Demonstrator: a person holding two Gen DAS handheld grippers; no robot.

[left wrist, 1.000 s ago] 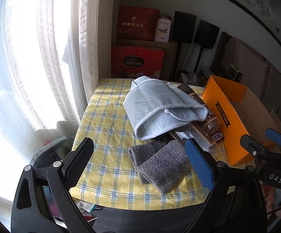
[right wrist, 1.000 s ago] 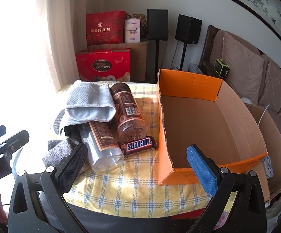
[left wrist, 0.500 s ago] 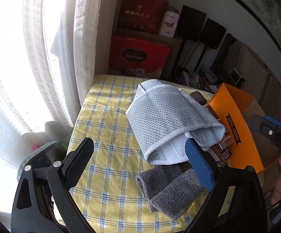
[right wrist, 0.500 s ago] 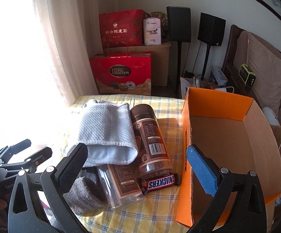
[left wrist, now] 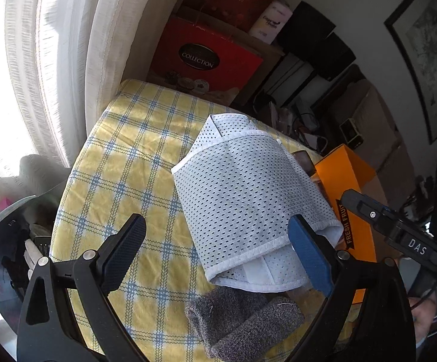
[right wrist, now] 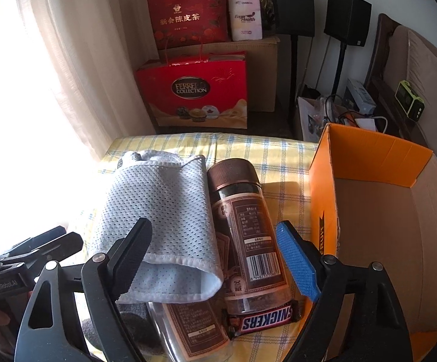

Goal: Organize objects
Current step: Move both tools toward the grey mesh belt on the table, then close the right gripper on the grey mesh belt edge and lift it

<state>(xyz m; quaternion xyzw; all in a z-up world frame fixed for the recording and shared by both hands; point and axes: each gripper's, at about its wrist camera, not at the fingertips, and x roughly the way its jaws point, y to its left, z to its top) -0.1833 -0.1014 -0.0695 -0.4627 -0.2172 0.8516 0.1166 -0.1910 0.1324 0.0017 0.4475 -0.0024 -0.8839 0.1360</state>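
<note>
A folded white mesh cloth point(left wrist: 248, 199) lies on the yellow checked table point(left wrist: 134, 163), over a grey towel point(left wrist: 242, 322). My left gripper point(left wrist: 218, 253) is open just above the cloth's near-left edge. In the right wrist view the cloth point(right wrist: 164, 211) lies beside a brown coffee jar point(right wrist: 242, 229), a second clear jar point(right wrist: 194, 325) and a Snickers bar point(right wrist: 263, 319). My right gripper point(right wrist: 215, 259) is open above the jar and cloth. An open orange cardboard box point(right wrist: 393, 226) stands to the right.
Red gift bags point(right wrist: 194, 93) and a brown carton point(right wrist: 260, 60) stand behind the table. White curtains point(left wrist: 52, 60) hang at left. Two black speakers point(right wrist: 318, 12) and a sofa point(right wrist: 423, 69) are at the back right. A bin point(left wrist: 7, 250) sits below the table's left edge.
Both grippers have moved forward and down toward the table; the cloth, jars and Snickers bar now appear larger and closer. Nothing was taken hold of.
</note>
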